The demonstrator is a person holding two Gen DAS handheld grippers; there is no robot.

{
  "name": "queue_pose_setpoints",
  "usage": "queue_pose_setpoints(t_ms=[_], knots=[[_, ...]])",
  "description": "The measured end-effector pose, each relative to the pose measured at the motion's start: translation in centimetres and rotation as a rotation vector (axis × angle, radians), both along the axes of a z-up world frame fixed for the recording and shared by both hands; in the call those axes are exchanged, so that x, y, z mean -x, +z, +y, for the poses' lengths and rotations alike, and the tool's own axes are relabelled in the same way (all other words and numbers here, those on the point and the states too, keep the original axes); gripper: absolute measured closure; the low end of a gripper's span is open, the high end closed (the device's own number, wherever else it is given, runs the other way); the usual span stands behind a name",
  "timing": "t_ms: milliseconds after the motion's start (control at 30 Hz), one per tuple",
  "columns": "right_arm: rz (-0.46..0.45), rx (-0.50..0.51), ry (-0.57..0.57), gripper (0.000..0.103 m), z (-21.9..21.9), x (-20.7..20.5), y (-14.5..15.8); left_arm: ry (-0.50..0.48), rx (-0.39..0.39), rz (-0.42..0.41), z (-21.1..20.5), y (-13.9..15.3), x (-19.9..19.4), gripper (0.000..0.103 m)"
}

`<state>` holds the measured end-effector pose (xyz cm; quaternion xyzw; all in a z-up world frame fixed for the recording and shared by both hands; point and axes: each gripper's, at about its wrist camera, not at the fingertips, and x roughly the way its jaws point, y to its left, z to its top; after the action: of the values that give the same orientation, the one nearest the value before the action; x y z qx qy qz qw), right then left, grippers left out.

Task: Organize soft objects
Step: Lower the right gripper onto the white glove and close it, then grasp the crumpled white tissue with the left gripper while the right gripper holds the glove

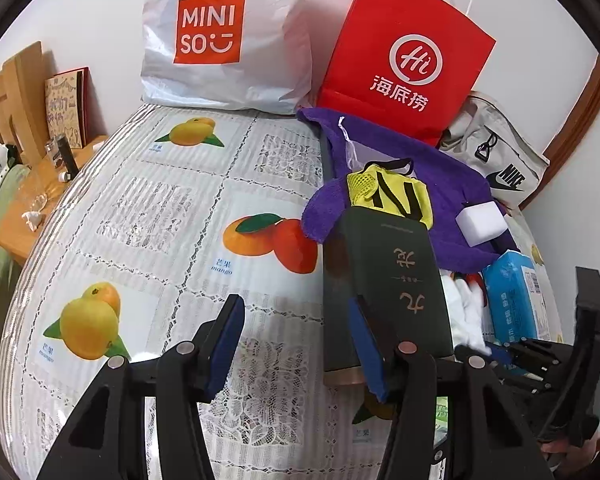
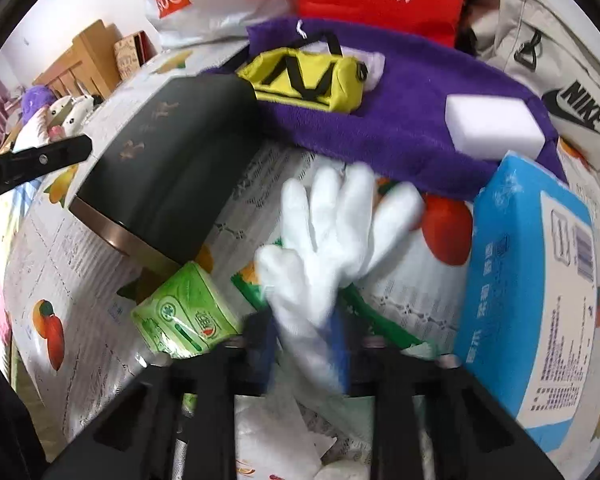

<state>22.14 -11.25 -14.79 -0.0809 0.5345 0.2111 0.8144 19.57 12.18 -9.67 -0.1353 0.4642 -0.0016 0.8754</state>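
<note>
In the right wrist view my right gripper [image 2: 306, 344] is shut on the cuff of a white glove [image 2: 328, 236], whose fingers splay forward over the fruit-print cloth. Beyond the glove lies a purple towel [image 2: 400, 120] bearing a yellow pouch [image 2: 304, 80] and a white sponge [image 2: 496, 124]. A blue tissue pack [image 2: 512, 280] stands to the right and a green tissue packet [image 2: 184, 312] to the left. In the left wrist view my left gripper [image 1: 296, 344] is open over bare cloth, its right finger just in front of a dark green box [image 1: 392, 280].
A white Miniso bag [image 1: 228, 36], a red paper bag [image 1: 408, 60] and a grey Nike bag [image 1: 500, 168] line the wall at the back. A wooden side table [image 1: 40, 200] stands beyond the left edge. The cloth-covered surface [image 1: 160, 220] stretches left of the box.
</note>
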Motion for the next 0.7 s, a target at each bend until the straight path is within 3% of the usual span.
queue_pose_setpoints(t_ms=[367, 533, 700], knots=[[-0.191, -0.152, -0.05, 0.091, -3.0, 2.7, 6.3, -0.052, 0.005, 0.001, -1.8, 1.0, 3.2, 0.052], [-0.235, -0.174, -0.073, 0.091, -5.3, 4.9, 8.2, -0.102, 0.021, 0.012, -4.3, 1.1, 5.2, 0.052], [-0.234, -0.171, -0.101, 0.091, -7.9, 7.6, 7.9, -0.167, 0.043, 0.027, -7.6, 0.4, 7.0, 0.052]])
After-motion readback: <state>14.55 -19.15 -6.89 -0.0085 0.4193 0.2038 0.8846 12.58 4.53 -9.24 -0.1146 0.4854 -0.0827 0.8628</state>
